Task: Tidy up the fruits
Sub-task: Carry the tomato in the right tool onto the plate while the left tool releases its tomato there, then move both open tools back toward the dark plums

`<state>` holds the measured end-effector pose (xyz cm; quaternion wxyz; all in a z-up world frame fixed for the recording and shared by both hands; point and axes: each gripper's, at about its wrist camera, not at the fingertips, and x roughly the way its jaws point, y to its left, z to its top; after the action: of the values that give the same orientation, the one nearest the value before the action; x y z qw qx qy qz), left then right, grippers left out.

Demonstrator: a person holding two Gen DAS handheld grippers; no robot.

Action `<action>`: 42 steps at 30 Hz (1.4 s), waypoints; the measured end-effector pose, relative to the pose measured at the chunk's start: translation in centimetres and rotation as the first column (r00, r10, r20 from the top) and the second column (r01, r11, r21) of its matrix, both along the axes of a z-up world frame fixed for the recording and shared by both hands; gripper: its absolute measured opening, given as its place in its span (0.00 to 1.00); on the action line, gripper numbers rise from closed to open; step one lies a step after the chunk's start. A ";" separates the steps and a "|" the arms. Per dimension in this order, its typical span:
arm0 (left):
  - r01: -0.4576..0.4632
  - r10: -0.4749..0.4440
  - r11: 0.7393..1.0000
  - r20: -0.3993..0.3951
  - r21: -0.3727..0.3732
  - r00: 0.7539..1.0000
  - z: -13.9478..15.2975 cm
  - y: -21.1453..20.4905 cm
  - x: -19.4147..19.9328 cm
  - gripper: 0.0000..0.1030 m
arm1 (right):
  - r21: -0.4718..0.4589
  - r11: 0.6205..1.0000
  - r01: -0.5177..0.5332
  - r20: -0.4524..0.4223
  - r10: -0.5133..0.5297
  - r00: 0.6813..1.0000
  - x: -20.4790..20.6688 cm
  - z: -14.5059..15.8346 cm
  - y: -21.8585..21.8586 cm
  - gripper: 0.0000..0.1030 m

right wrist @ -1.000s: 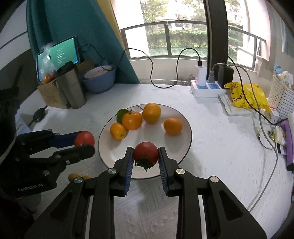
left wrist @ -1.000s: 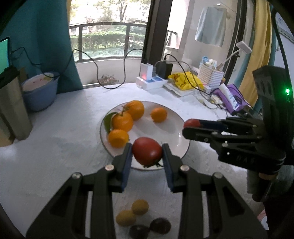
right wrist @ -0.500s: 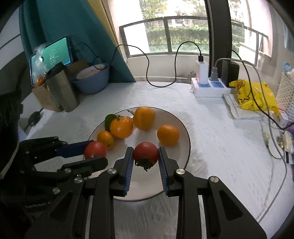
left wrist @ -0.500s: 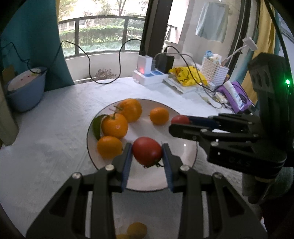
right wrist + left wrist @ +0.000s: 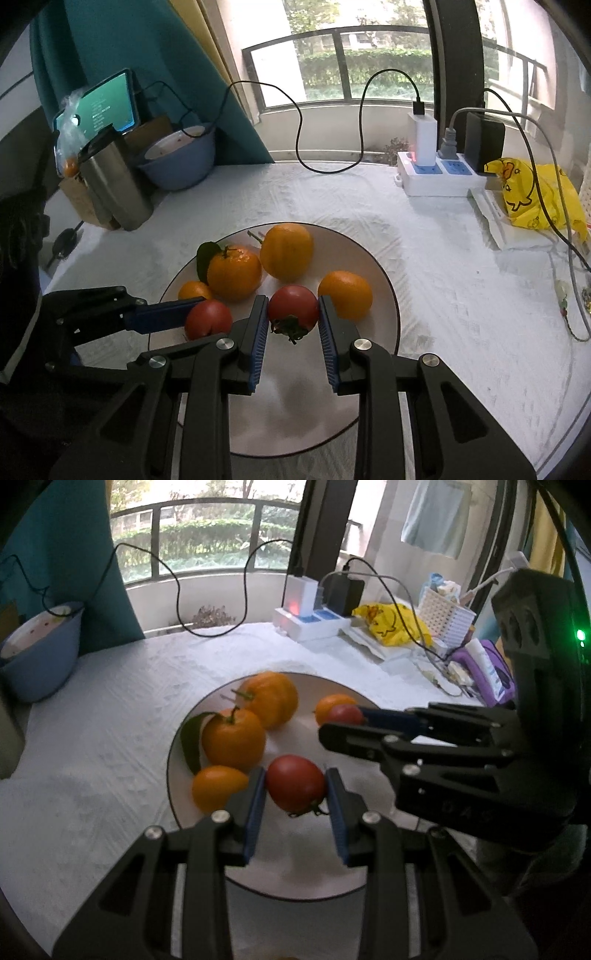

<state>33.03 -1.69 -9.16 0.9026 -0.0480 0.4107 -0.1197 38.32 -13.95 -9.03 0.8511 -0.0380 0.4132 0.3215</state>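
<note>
A round white plate [image 5: 295, 880] [image 5: 380, 266] on the white tablecloth holds several oranges [image 5: 233, 738] [image 5: 234, 272]. My left gripper [image 5: 296, 794] is shut on a red tomato [image 5: 295, 788] and holds it over the near part of the plate. It also shows in the right wrist view [image 5: 209, 321], at the plate's left. My right gripper [image 5: 292, 314] is shut on a second red tomato [image 5: 292, 306], beside a small orange [image 5: 345, 293]. In the left wrist view that gripper [image 5: 341, 720] reaches in from the right with its tomato [image 5: 345, 713].
A blue bowl [image 5: 179, 162] and a steel cup [image 5: 114, 181] stand at the back left. A power strip [image 5: 436, 173] with cables, a yellow bag [image 5: 532, 195] and a white basket [image 5: 445, 618] lie at the back right.
Both grippers have moved forward over the plate with their tomatoes. The right one has come in closer to the left one. The small fruits near the table's front edge have dropped out of view.
</note>
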 end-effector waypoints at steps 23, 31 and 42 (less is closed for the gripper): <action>-0.025 0.024 0.999 0.020 0.038 1.000 1.5 0.1 -1.0 0.45 | 0.009 0.999 0.040 0.027 -0.041 0.999 -0.3 1.5 -0.8 0.36; -0.042 0.041 0.999 0.049 0.033 0.998 2.9 0.5 -3.4 0.45 | 0.015 0.999 0.051 0.052 -0.052 0.997 -2.0 2.8 -1.5 0.36; -0.050 0.047 0.998 0.091 0.035 0.995 4.6 0.4 -6.9 0.45 | 0.021 0.998 0.060 0.084 -0.061 0.995 -5.5 4.4 -2.5 0.36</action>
<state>26.18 -1.33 -4.60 0.9236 -0.0358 0.3705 -0.0920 32.79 -16.48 -4.59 0.8776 -0.0311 0.3745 0.2976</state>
